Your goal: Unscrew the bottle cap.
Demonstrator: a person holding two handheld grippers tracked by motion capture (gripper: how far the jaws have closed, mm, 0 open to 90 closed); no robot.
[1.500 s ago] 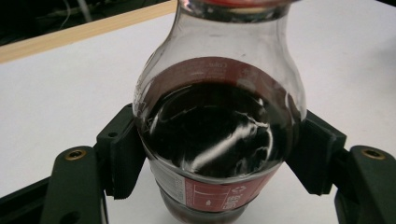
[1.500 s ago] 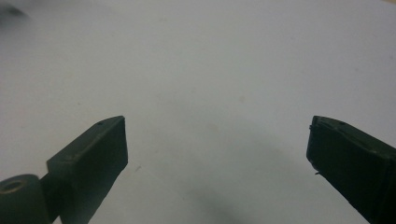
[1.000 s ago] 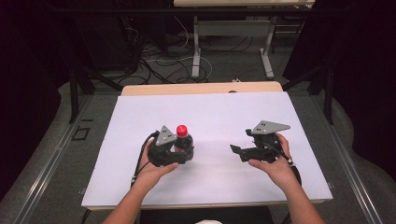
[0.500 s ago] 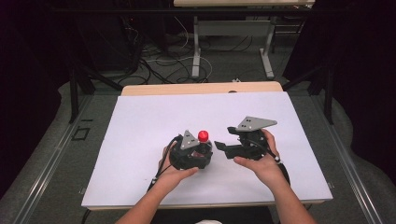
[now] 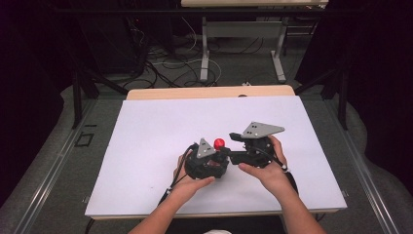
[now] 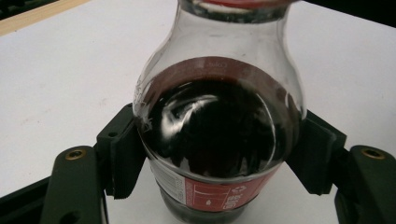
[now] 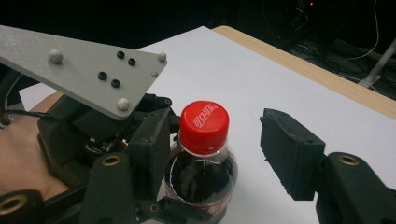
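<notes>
A small cola bottle [image 6: 215, 130] with dark liquid and a red cap [image 5: 219, 143] stands upright near the middle of the white table top [image 5: 156, 126]. My left gripper [image 5: 210, 161] is shut on the bottle's body, one black pad pressing each side in the left gripper view. My right gripper [image 5: 233, 147] comes in from the right at cap height. In the right gripper view its jaws stand open on either side of the cap [image 7: 204, 126]. The left jaw is close to the cap and a clear gap remains on the right. The left gripper's grey plate [image 7: 93, 65] shows just behind the bottle.
A wooden strip [image 5: 209, 91] runs along the table's far edge. Beyond it the floor holds loose cables [image 5: 165, 58] and the metal legs [image 5: 204, 48] of another table. White surface lies bare to the left, the far side and the right of the hands.
My left gripper has carried the bottle to the right, toward the table's middle. My right gripper has moved left, and its open jaws now flank the cap.
</notes>
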